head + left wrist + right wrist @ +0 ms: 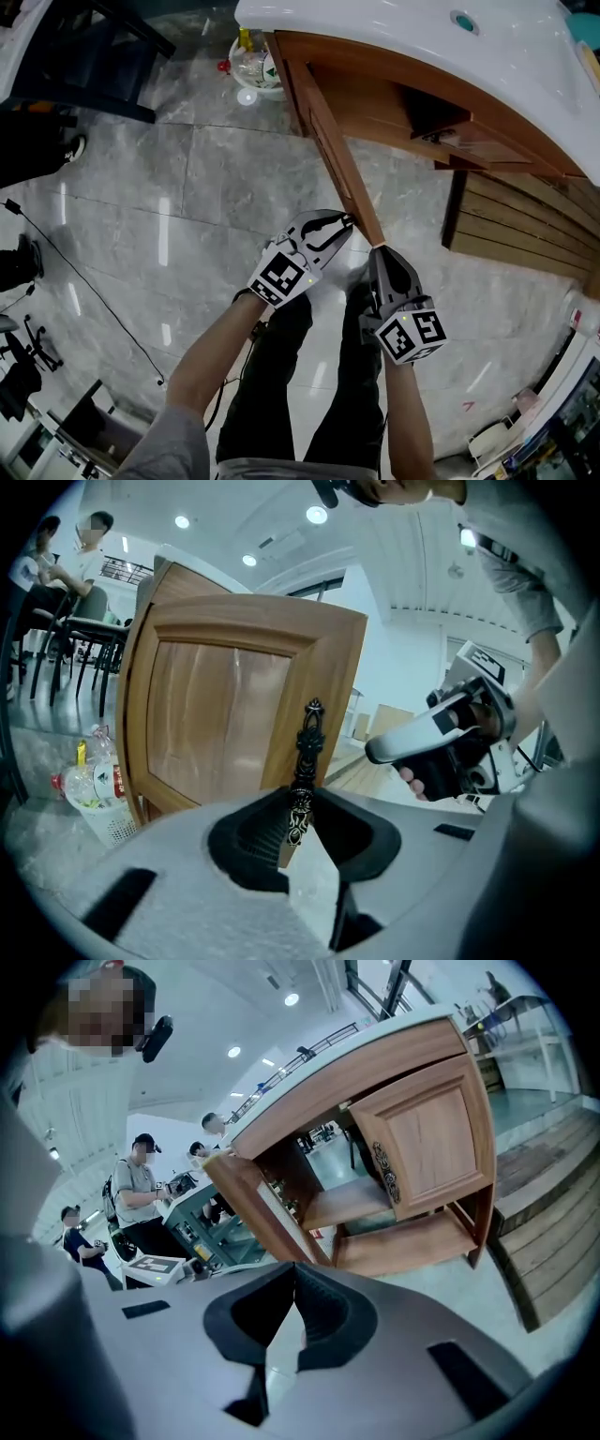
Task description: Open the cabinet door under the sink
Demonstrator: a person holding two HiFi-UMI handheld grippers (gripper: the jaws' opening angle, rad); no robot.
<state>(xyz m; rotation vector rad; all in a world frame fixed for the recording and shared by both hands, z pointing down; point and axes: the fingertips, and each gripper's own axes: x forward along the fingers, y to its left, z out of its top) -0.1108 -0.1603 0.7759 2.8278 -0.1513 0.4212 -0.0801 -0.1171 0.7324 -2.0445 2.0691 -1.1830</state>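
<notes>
A wastebasket [255,67] with bottles sits on the grey tiled floor [141,187] at the upper middle of the head view, just beyond the hinged end of the cabinet door [333,150]. A dark cable [89,286] trails across the floor at the left. The white sink [394,28] spans the upper right above the wooden cabinet, whose second door [436,1138] is shut.

The cabinet door stands swung out, running down to frame centre. The left gripper [345,223] meets its free edge, jaws clamped on the ornate dark handle [307,742]. The right gripper [380,253] lies just below and right of that edge, its jaws together with nothing between them.
</notes>
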